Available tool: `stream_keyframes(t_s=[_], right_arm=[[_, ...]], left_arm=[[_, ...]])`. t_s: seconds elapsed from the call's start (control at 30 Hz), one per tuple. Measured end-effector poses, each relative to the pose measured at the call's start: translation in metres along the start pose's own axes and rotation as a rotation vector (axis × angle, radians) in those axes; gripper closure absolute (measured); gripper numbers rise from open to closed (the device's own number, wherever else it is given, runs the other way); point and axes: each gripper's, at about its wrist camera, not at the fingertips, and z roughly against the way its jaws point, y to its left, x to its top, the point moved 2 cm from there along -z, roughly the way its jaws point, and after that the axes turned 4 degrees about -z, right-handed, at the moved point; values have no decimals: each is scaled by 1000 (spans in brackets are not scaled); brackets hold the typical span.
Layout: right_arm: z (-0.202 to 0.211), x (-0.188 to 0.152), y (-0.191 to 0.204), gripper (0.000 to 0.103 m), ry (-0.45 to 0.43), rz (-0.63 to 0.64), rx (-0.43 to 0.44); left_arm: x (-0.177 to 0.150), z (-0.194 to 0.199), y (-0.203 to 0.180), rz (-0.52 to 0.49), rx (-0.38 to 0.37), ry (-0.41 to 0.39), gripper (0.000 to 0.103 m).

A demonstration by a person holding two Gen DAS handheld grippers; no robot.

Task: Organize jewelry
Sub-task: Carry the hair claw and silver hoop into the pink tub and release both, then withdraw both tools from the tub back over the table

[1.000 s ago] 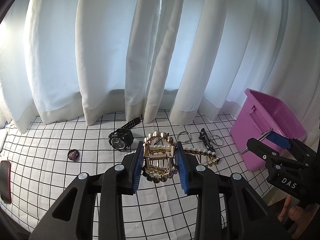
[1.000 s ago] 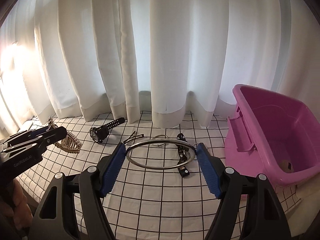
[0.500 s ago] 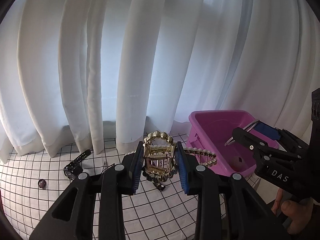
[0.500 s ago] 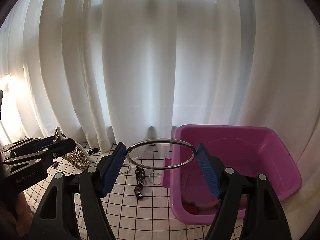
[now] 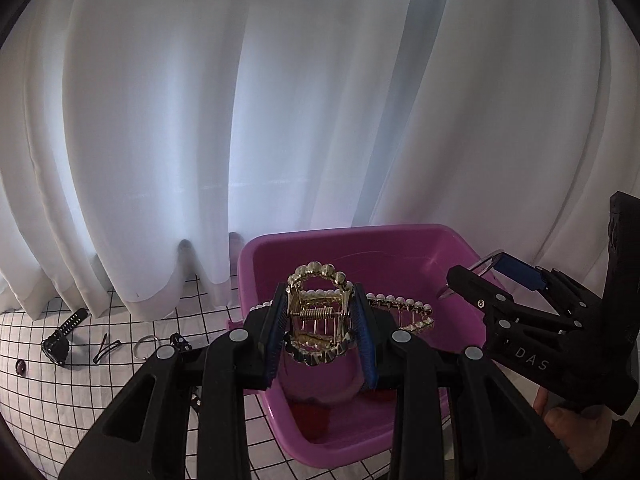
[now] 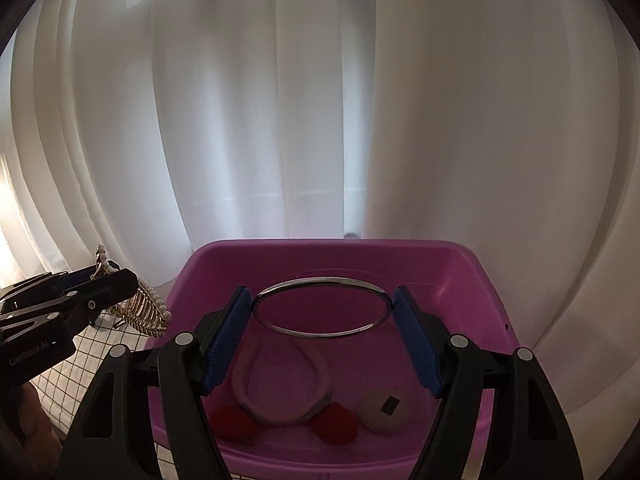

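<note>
Carrying: left tool clamps a gold pearl hair claw; right tool, jaws wide, pinches a silver bangle by its rim.
Change: both views swing from the checked bench to the pink tub, now lower centre.
Meaning: both pieces hang over the tub, likely ready to drop.
Left behind: watch, lower left.
Writing: "DAS", "GenRobot.AI" on tool bodies.

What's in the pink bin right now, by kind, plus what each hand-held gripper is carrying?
In the pink bin:
Red pom-poms: 2
Pale hair loop: 1
Cream ball with dark tag: 1
Carried above it:
Silver bangle, right hand-held gripper: 1
Gold pearl hair claw, left hand-held gripper: 1
Total: 6
</note>
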Motion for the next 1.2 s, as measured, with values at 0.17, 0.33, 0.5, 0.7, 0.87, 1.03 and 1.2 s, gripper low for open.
stream_keyframes(t_s=[0.17, 0.33, 0.5, 0.7, 0.87, 1.03, 1.2], right_arm=[[-39, -6, -24, 33, 99, -14, 16], [-82, -15, -38, 33, 238, -55, 25], [-111, -23, -46, 33, 337, -83, 7], [-123, -19, -49, 31, 386, -86, -15], [-123, -18, -52, 30, 387, -94, -24], [-121, -16, -54, 30, 370, -99, -21], [-117, -15, -54, 30, 358, -104, -7]], left_arm=[[-2, -46, -16, 28, 34, 97, 72], [-10, -96, -15, 80, 80, 258, 72], [-20, -124, -13, 92, 124, 356, 72], [-24, -130, -15, 83, 149, 374, 69], [-16, -118, -22, 46, 198, 297, 14], [-15, -114, -18, 66, 192, 301, 14], [-16, -107, -10, 98, 196, 298, 12]])
